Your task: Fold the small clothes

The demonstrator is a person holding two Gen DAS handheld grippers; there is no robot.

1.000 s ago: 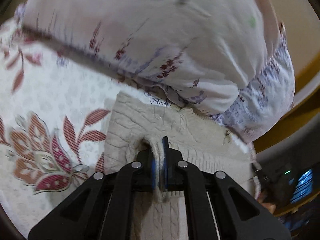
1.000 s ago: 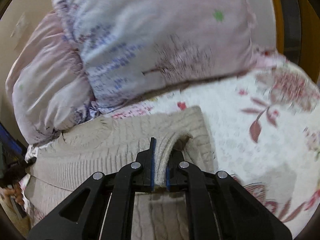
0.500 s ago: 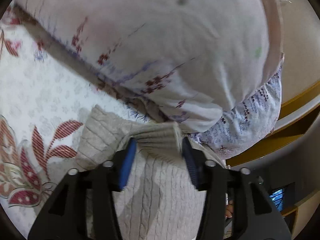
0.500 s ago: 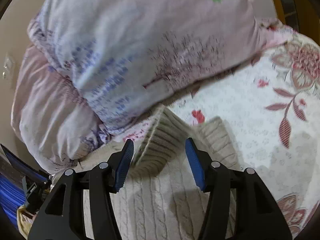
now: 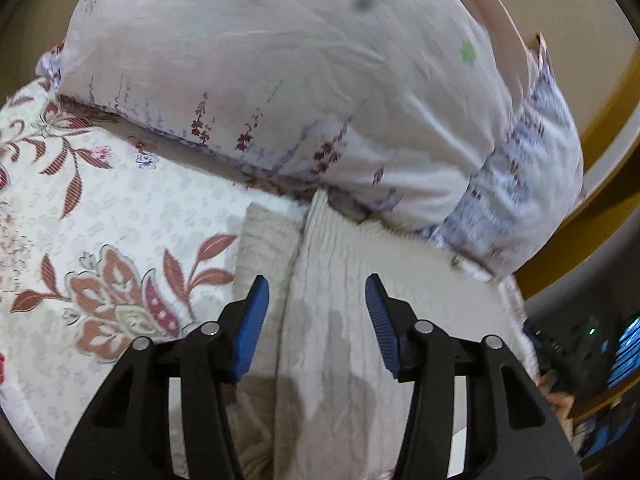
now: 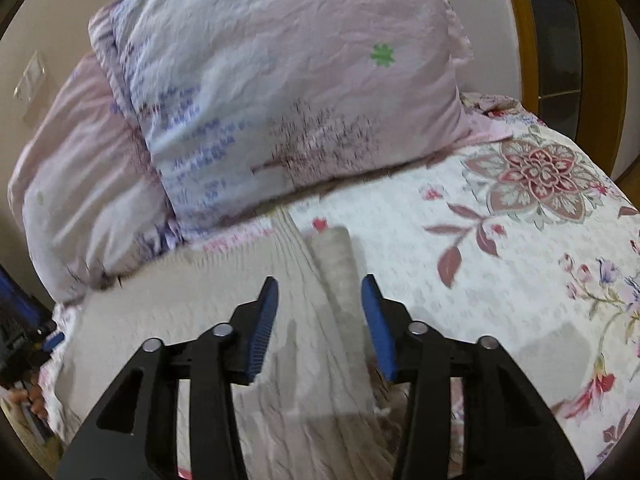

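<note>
A beige cable-knit garment (image 5: 344, 320) lies folded on the flowered bedspread (image 5: 120, 216), its far edge against the pillows. My left gripper (image 5: 316, 300) is open and empty just above the garment's left fold. The garment also shows in the right wrist view (image 6: 312, 360), with a narrow folded strip (image 6: 336, 264) on its right side. My right gripper (image 6: 318, 300) is open and empty above that strip. Nothing is held between the blue pads of either gripper.
Two large pale flowered pillows (image 5: 304, 80) (image 6: 280, 92) lie at the head of the bed just beyond the garment. A wooden bed frame (image 5: 600, 160) curves at the right. The bedspread (image 6: 520, 240) stretches to the right of the right gripper.
A second ago both grippers were shut on folds of the knit garment. Both have opened and let go. The garment now lies flat, and both grippers have drawn back a little.
</note>
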